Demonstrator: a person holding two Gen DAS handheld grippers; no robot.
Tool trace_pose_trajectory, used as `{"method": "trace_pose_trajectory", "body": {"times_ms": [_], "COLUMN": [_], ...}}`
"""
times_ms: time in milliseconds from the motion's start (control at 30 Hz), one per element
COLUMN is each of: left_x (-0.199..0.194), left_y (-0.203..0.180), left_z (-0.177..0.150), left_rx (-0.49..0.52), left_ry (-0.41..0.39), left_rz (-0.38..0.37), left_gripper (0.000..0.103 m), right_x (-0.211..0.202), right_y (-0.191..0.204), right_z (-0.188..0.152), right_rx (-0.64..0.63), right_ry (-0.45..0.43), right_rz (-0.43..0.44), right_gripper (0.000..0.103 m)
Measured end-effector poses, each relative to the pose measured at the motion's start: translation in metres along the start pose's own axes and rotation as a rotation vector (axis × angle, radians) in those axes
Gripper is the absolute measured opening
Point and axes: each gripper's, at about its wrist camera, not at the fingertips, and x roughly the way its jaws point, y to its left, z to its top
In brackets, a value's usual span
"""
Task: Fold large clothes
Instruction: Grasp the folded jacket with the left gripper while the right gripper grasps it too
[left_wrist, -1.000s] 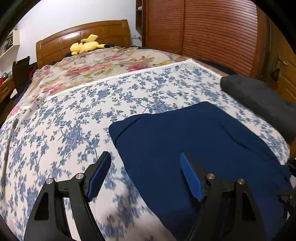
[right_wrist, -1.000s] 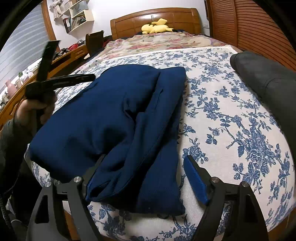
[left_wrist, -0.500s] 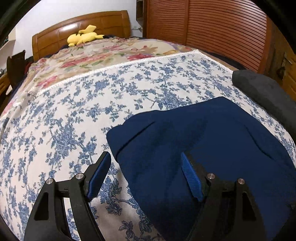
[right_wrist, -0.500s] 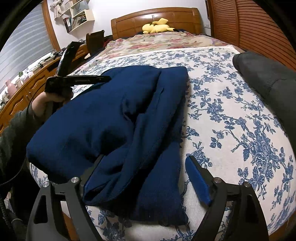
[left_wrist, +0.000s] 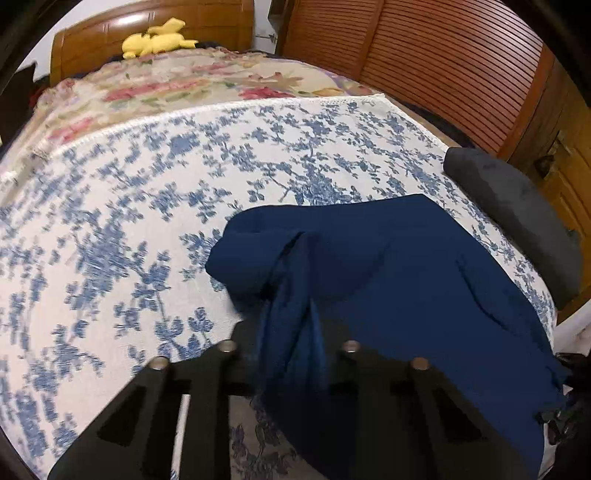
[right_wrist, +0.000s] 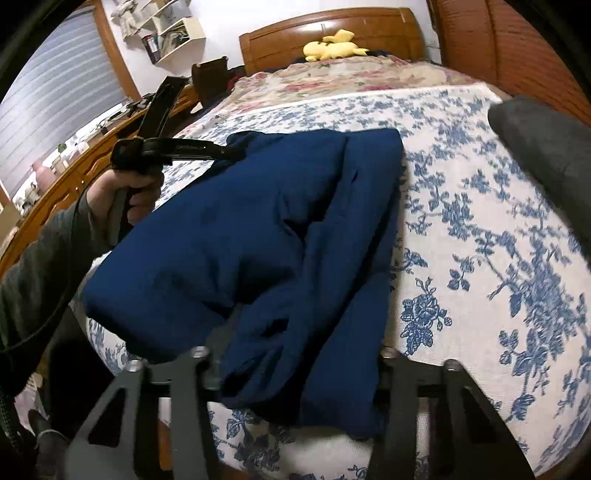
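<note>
2 black tongs, left tongs (left_wrist: 291, 332) and right tongs (right_wrist: 295, 354), are closing on bunched folds of soft navy garment (right_wrist: 258, 221).

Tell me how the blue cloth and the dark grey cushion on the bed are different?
The blue cloth is bright navy; the cushion is dark grey. The cloth is thin, folded over and wrinkled, with layers bunched near the camera; the cushion is thick, smooth and rounded. Both grippers pinch the cloth as their jaws close on it, while nothing touches the cushion. The cloth lies mid-bed; the cushion sits at the right edge. Both rest on the flowery bedspread.
</note>
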Motion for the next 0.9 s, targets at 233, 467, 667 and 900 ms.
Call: {"method": "trace_pose_trajectory", "body": {"times_ms": [233, 467, 667, 900], "left_x": [-0.058, -0.102, -0.118, -0.116], "left_y": [-0.024, -0.048, -0.084, -0.15], "left_z": [0.001, 0.005, 0.015, 0.057], "left_rx": [0.075, 0.111, 0.151, 0.203], "left_ry": [-0.115, -0.198, -0.261, -0.323], "left_rz": [0.105, 0.129, 0.148, 0.136], "left_gripper": [0.001, 0.001, 0.001, 0.001], "right_x": [-0.022, -0.054, -0.085, -0.139], "right_y": [0.004, 0.008, -0.011, -0.05], "right_z": [0.007, 0.02, 0.031, 0.052], "right_rx": [-0.034, -0.095, -0.139, -0.184], "right_ry": [-0.076, -0.168, -0.245, -0.325], "right_rz": [-0.022, -0.049, -0.09, -0.178], "right_gripper": [0.028, 0.025, 0.024, 0.023]}}
